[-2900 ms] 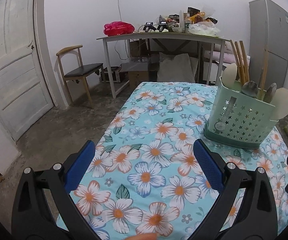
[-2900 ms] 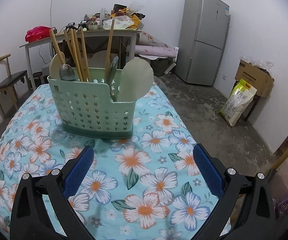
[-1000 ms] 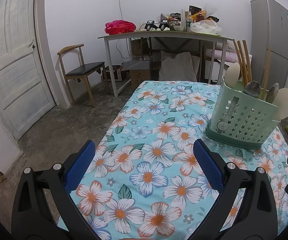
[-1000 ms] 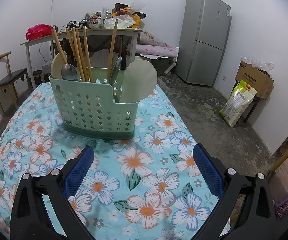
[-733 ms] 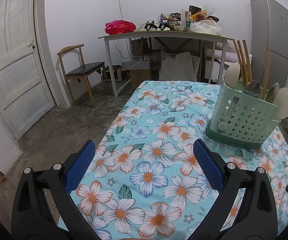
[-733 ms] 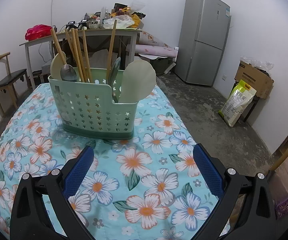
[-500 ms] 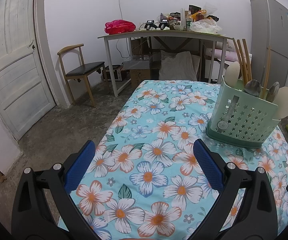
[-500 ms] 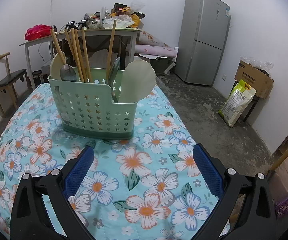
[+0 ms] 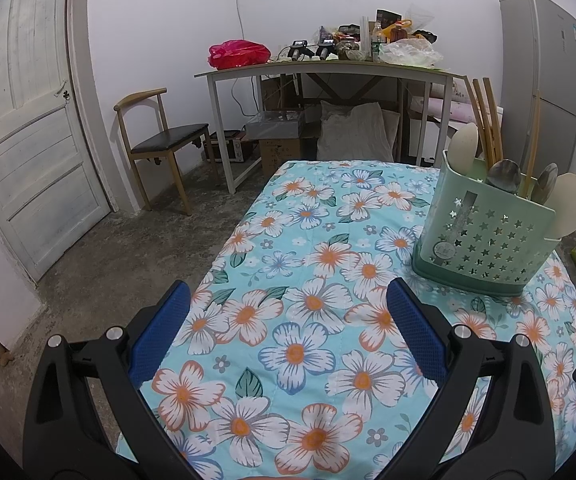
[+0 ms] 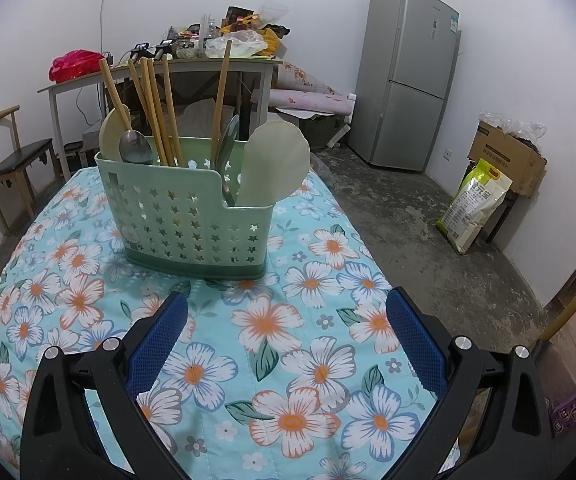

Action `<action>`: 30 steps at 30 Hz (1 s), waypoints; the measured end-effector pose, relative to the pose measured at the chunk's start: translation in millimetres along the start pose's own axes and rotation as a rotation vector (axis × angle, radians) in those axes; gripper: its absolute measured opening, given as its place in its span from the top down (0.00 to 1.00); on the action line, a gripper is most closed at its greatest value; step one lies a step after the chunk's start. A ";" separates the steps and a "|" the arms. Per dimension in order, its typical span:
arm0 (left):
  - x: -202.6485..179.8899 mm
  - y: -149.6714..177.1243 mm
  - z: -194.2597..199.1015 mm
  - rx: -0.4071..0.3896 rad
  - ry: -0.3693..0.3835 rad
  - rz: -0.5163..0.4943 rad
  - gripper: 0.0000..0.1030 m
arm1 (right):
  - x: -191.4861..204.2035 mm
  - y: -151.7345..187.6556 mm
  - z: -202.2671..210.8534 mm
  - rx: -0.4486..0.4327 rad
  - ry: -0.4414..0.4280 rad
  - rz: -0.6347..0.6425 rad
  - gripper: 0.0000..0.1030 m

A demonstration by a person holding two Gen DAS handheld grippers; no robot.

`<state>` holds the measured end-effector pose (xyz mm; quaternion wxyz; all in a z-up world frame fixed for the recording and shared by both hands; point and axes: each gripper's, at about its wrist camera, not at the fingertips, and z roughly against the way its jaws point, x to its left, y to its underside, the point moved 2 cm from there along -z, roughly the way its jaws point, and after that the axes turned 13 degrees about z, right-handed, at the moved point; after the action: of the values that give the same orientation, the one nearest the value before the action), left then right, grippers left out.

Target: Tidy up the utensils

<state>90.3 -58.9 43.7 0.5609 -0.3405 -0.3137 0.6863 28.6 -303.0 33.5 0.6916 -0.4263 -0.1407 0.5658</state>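
— How were my grippers sitting?

— I had the left gripper [image 9: 285,320] low over the cloth [image 9: 312,240], jaws wide apart, nothing between them. The right gripper [image 10: 287,326] was the same: spread and empty above the flowers.

— And the caddy?

— From the right camera the caddy [image 10: 191,224] stood upright at 12 o'clock, just past the fingertips, not touching. From the left it sat at 2 o'clock. It was pale green with star holes, holding chopsticks [image 10: 155,112], a spoon [image 10: 135,148] and a paddle [image 10: 273,166].

— Anything unclear?

— The utensils' lower ends were hidden inside, so I couldn't tell which compartment each stood in.
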 end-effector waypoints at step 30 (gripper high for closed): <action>0.4 0.4 -0.7 0.006 0.002 -0.001 0.08 | 0.2 -0.9 1.1 0.001 0.004 0.001 0.06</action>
<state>90.6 -58.5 43.0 0.5625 -0.3393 -0.3115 0.6866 28.5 -302.3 34.8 0.6920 -0.4270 -0.1388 0.5653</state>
